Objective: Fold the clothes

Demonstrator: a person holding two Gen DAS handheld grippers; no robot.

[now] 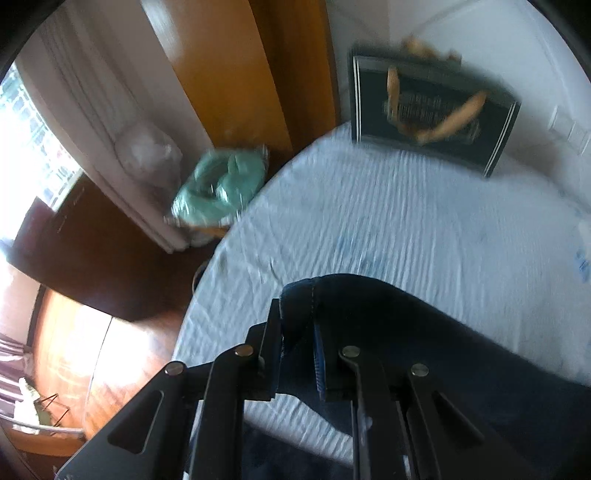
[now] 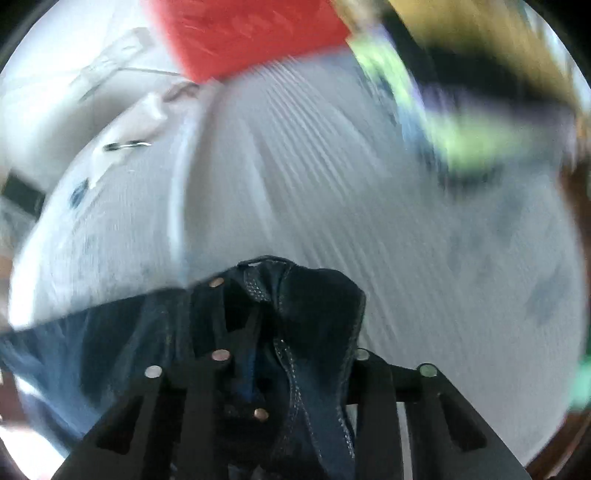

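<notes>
Dark blue jeans (image 1: pixel 424 332) hang over the white ribbed bedsheet (image 1: pixel 388 214). My left gripper (image 1: pixel 297 325) is shut on a stitched edge of the jeans, which trail off to the lower right. In the right wrist view the same jeans (image 2: pixel 314 295) bunch up between the fingers, with copper rivets and seams showing. My right gripper (image 2: pixel 291 325) is shut on that bunched denim, and more of it stretches away to the left. Both views are blurred by motion.
A dark cushion (image 1: pixel 432 110) with orange print leans at the far end of the bed. A green bundle (image 1: pixel 221 184) sits beside the bed near a wooden door. A red cushion (image 2: pixel 251 33) and a blurred green and dark item (image 2: pixel 461 129) lie beyond the sheet (image 2: pixel 424 240).
</notes>
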